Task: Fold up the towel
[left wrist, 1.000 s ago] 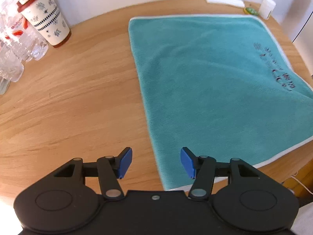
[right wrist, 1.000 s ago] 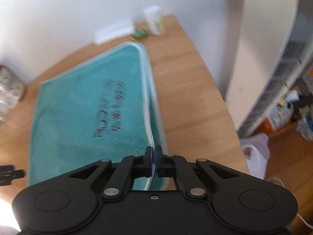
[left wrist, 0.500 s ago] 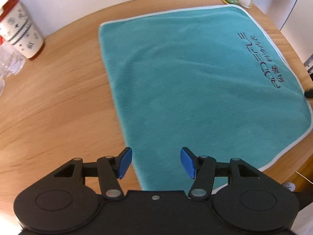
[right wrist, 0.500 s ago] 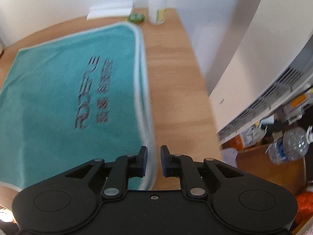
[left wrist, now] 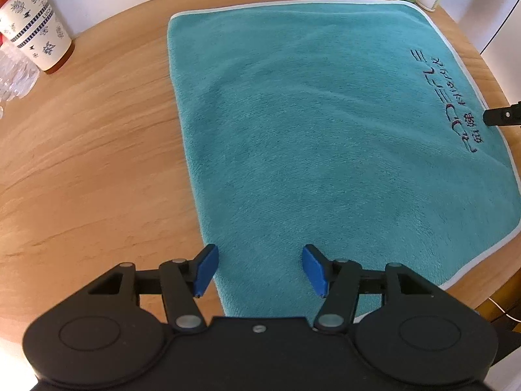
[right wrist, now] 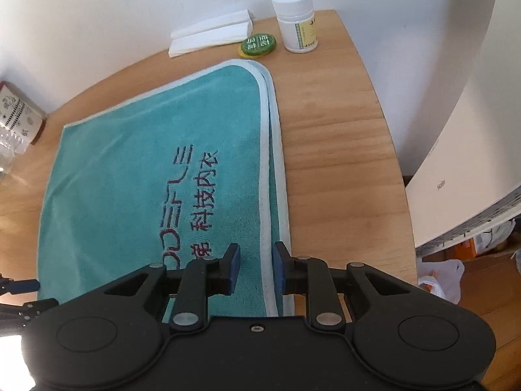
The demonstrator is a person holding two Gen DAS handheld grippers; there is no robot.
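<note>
White wall backs a round wooden worktop [left wrist: 97, 150] where the teal towel [left wrist: 325, 137], folded double, lies flat on the right half, lettering toward its right edge. Left tongs [left wrist: 259, 268] hover wide apart over its near left corner. Right tongs [right wrist: 256, 268] stand slightly apart, straddling the white-trimmed right edge; a white bottle [right wrist: 296, 21] stands far off.
</note>
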